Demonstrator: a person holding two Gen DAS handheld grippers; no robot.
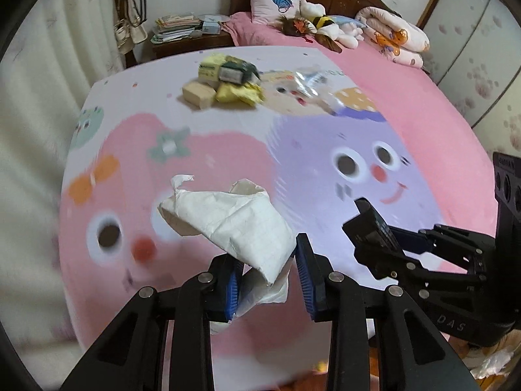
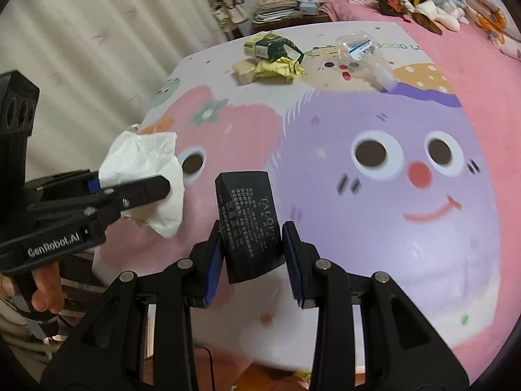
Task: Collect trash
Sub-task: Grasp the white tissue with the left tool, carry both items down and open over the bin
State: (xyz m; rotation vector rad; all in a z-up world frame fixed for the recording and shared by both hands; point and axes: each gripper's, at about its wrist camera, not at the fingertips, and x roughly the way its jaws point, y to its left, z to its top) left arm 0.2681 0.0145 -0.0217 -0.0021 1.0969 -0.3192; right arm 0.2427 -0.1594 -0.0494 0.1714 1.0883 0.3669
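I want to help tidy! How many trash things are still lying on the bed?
4, maybe more hidden: green carton, tan block, yellow wrapper, clear bottle, all at the far end.

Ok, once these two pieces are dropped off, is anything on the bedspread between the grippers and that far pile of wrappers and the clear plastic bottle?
Nothing visible. The cartoon-print bedspread lies bare between both grippers and the yellow-and-green wrapper pile and clear plastic bottle.

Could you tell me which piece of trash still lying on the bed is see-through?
The crumpled clear plastic bottle, right of the opaque yellow-green wrapper pile.
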